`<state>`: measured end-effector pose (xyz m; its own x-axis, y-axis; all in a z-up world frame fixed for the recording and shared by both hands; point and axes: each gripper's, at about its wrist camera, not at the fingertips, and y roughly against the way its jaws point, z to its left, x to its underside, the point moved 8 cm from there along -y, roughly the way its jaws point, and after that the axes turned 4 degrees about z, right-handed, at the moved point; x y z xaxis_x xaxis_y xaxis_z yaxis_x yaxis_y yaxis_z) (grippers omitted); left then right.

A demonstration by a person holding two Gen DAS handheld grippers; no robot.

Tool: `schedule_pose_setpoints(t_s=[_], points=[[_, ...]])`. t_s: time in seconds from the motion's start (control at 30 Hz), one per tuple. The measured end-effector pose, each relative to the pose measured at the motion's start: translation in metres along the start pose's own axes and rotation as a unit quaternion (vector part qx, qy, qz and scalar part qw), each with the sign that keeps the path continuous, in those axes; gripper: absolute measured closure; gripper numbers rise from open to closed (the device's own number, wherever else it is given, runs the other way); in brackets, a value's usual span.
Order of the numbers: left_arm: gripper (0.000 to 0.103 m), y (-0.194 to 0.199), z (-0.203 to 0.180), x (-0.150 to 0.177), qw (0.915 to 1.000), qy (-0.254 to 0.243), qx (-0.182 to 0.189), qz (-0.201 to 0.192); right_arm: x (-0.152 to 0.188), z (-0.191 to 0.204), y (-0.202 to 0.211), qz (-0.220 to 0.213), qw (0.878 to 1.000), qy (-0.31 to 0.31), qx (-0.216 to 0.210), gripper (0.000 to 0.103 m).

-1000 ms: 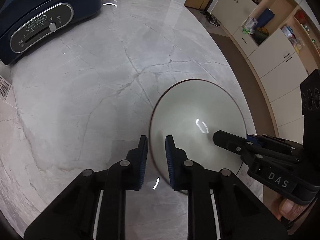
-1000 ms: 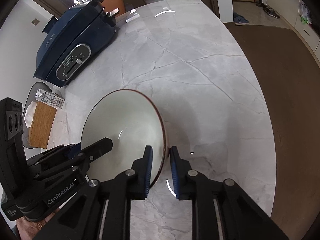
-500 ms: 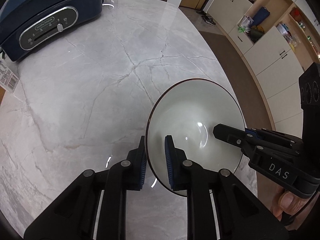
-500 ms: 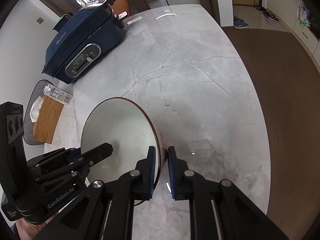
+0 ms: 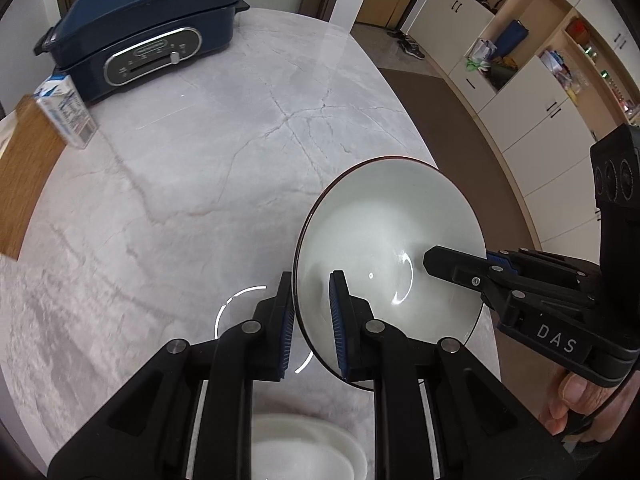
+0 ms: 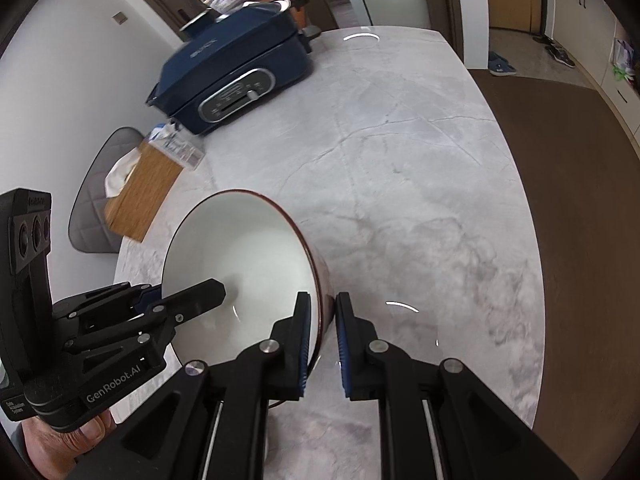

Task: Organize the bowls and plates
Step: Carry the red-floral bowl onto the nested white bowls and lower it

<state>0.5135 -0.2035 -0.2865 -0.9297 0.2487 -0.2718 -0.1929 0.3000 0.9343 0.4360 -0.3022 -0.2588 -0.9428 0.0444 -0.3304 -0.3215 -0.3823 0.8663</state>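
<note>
— Where's the bowl (image 5: pixel 384 248) right now?

— Off the bench (image 5: pixel 192 184), over its near right edge, held from both sides. It's white inside with a dark red rim, and tipped steeply.

— Who has hold of it?

— Both. The left gripper (image 5: pixel 310 312) has its jaws closed on the bowl's left rim, one blue pad inside the wall and one outside. The right gripper (image 6: pixel 322 332) clamps the opposite rim the same way, its jaws pinched tight on the wall.

— Can you see each gripper from the other camera?

— Yes. In the left wrist view the right gripper comes in from the right, one finger lying inside the bowl, with a hand (image 5: pixel 576 404) wrapped round its grip. In the right wrist view the left gripper enters from the left.

— Anything else on the bench?

— A dark blue electric cooker (image 6: pixel 236 80) at the far left, a wooden box (image 6: pixel 140 192) with a small carton (image 6: pixel 176 146) on it nearer, and something white (image 5: pixel 304 448) just below the left gripper, partly hidden.
</note>
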Motion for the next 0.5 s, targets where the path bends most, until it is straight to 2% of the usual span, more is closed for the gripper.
schedule_pose_setpoints(t_s=[0.23,0.5], points=[[0.088,0.057,0.024,0.062,0.9998,0.017,0.002,-0.014,0.042,0.049,0.017,0.001,1.000,0.021,-0.017,0.087],[0.088,0.081,0.052,0.144,0.9994,0.035,0.008,0.001,0.099,0.092,0.017,0.018,0.999,0.032,-0.030,0.086]])
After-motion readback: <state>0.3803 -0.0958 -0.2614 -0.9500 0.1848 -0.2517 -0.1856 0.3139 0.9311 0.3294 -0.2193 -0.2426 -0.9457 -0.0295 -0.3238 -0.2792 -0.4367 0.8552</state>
